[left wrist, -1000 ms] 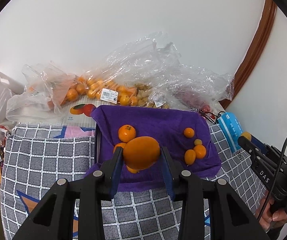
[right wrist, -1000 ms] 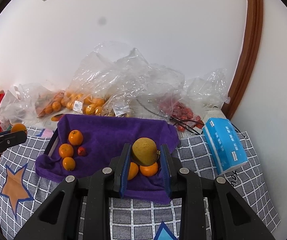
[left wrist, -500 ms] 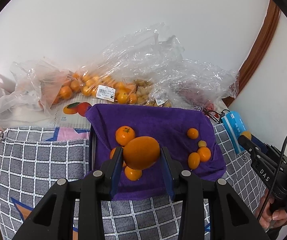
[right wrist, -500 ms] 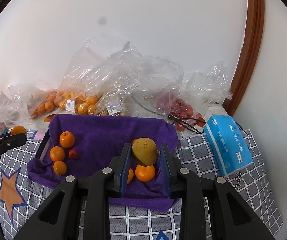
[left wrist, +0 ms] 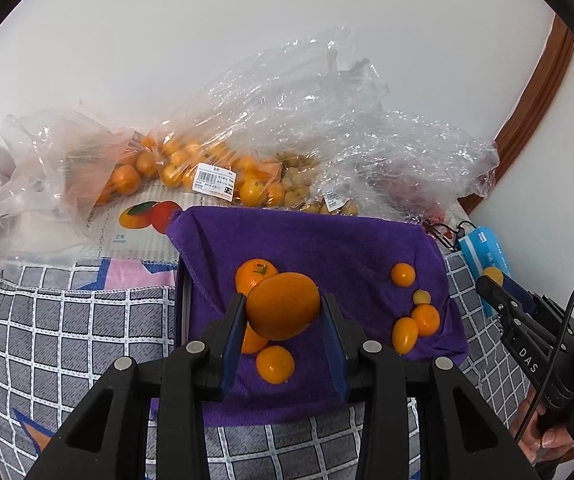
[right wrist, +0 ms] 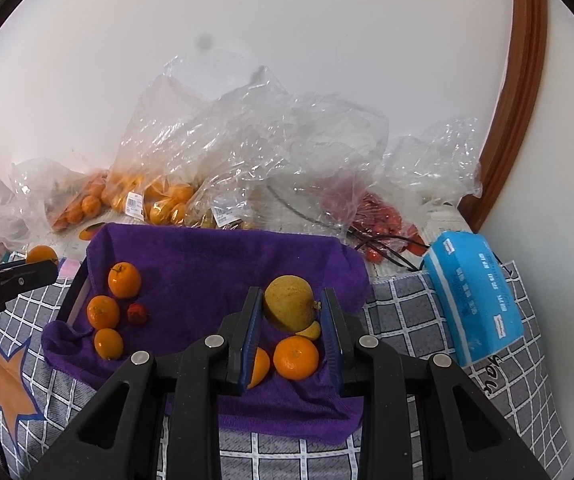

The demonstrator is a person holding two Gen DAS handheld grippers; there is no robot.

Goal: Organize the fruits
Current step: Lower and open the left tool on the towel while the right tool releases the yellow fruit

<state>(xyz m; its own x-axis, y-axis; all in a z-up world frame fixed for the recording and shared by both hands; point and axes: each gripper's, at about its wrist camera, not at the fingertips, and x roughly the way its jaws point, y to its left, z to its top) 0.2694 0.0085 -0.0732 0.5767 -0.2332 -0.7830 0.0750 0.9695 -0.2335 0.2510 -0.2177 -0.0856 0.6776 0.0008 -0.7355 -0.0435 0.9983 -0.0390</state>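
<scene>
Left wrist view: left gripper (left wrist: pixel 283 316) clamped on a smooth, oval orange fruit (left wrist: pixel 283 306), held above the purple towel (left wrist: pixel 327 248). One cluster of oranges lies beneath it, another of smaller fruit at the towel's right. Bags of fruit (left wrist: pixel 191 168) behind look unsorted, so much seems left.

Right wrist view: right gripper (right wrist: pixel 291 312) closed on a dull yellow-green, rough-skinned fruit (right wrist: pixel 289 306) over the towel's right part, above a tangerine (right wrist: pixel 295 358). Three oranges and a small red fruit (right wrist: pixel 138 314) sit at left.

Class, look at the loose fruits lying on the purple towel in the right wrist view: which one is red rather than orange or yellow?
The small red fruit on the purple towel, just right of the middle orange in the left-hand cluster. It is smaller and darker than its orange neighbours.
</scene>
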